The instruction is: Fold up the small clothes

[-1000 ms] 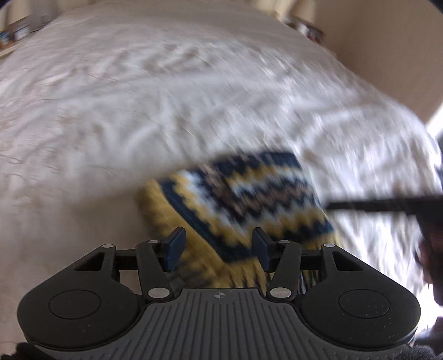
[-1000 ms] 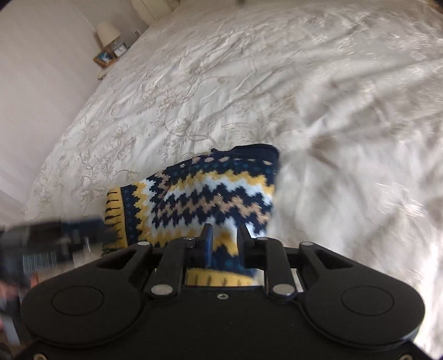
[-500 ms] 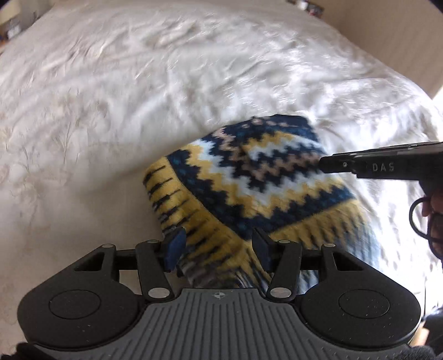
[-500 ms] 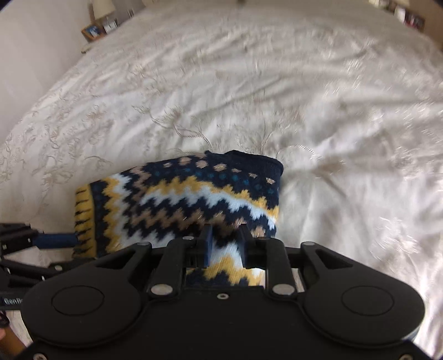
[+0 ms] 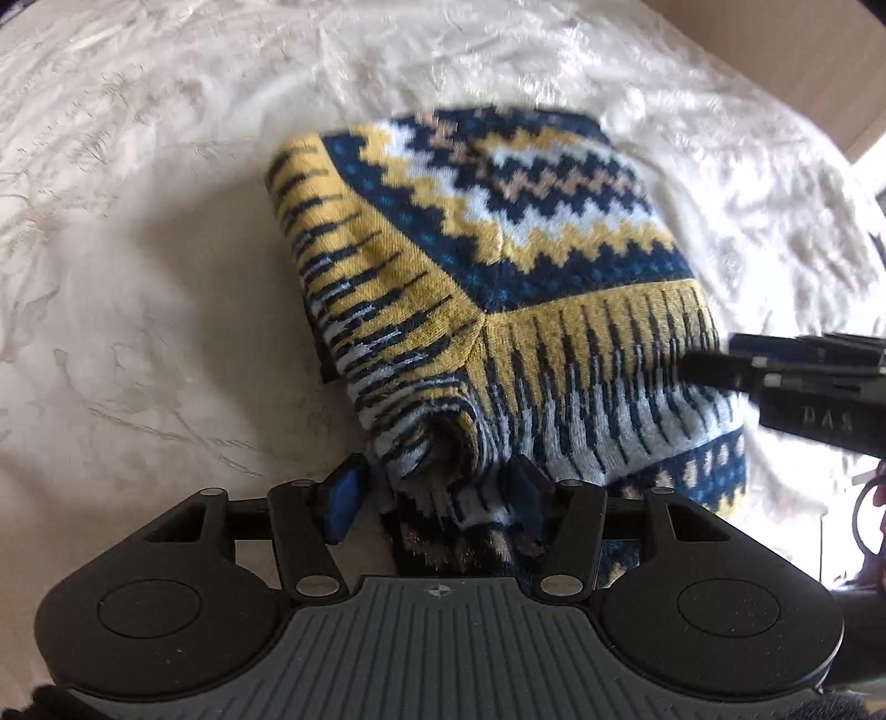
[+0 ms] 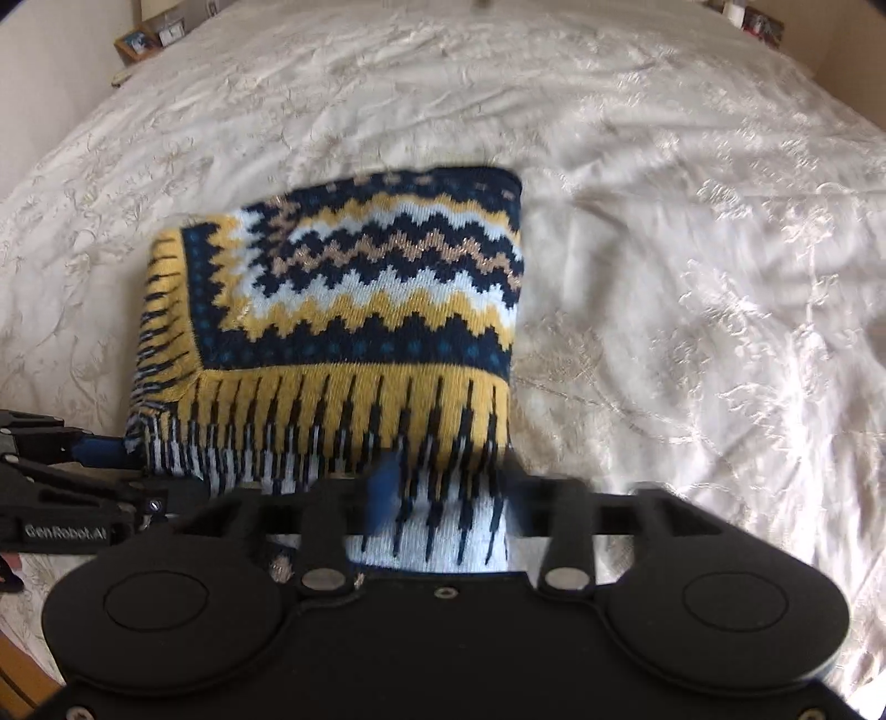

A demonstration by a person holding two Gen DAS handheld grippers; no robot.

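Left gripper (image 5: 434,498): jaws about half apart, straddling the bunched near-left corner of the knitted garment (image 5: 498,266); pads seem not to press it, though the near edge is poorly seen. Right gripper (image 6: 446,490): jaws have just been opening, now wide, near-right hem lying loose between them; fingers blurred. Garment, zigzag navy, yellow and white, lies folded on the cream bedspread (image 6: 692,221). Far off, a small bedside shelf (image 6: 147,39).
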